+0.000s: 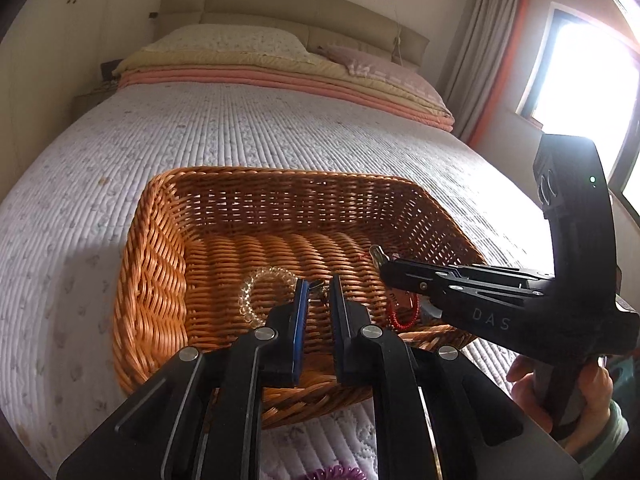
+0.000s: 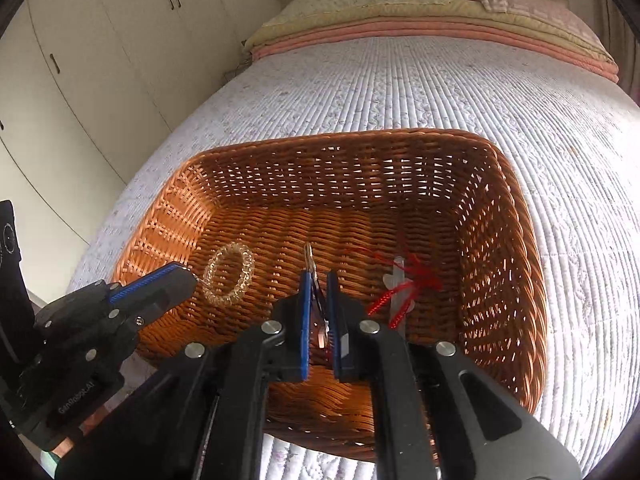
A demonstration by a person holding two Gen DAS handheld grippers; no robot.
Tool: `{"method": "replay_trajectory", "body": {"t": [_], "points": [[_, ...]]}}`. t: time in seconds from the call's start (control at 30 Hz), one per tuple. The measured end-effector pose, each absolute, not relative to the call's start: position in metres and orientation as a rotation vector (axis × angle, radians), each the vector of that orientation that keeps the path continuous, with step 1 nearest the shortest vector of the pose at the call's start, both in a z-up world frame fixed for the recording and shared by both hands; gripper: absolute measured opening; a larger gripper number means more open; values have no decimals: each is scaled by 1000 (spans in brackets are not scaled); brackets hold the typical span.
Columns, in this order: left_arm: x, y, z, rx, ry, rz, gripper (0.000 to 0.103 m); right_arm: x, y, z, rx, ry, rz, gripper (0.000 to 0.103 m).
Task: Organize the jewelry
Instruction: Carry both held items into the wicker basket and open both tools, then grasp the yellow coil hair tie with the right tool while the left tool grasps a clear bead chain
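Note:
A wicker basket sits on the bed. Inside lie a clear beaded bracelet at the left and a red cord piece with a clear tag at the right. My right gripper is shut on a small metal clasp piece and holds it over the basket's middle. My left gripper hovers over the basket's near side, jaws slightly apart, with a small dark metal bit showing between the tips; whether it is held is unclear.
A purple coil hair tie lies on the quilt before the basket. Folded blankets and pillows lie at the bed's head. Wardrobe doors stand at the left, a bright window at the right.

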State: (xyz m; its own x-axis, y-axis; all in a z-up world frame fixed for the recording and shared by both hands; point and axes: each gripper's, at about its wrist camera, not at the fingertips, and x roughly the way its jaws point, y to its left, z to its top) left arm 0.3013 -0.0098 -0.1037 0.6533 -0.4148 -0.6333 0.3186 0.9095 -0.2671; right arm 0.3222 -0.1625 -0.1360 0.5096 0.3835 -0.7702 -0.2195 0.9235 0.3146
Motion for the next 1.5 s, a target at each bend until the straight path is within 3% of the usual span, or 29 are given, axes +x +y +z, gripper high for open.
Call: {"method": "replay_trajectory", "body": {"t": [0.13,0.2,0.27,0.33,0.47,0.67,1.1,1.17,1.5], "points": [[290,-5,-95,-150,733,-429,29,316,-167,-131,187,964,351,8],[277,-2,-86,-140,708,-433,29,309,-171,-125,186,952,351,16],[264,1,-75,-141,687,-433,32,299,-174,-116,183,932,348,17],[247,7,-64,-150,658,-427,40,286,-175,-104,173,911,358,17],[205,20,-44,-158,603,-411,41,251,-185,-79,183,861,381,22],[149,33,-42,-132,575,-348,41,187,-201,-68,160,780,387,46],[127,43,-131,-199,780,-348,41,143,-209,-152,186,880,312,45],[131,45,-141,-218,799,-355,41,143,-207,-158,168,879,305,37],[146,36,-153,-173,849,-326,41,148,-209,-174,175,897,270,37]]}}
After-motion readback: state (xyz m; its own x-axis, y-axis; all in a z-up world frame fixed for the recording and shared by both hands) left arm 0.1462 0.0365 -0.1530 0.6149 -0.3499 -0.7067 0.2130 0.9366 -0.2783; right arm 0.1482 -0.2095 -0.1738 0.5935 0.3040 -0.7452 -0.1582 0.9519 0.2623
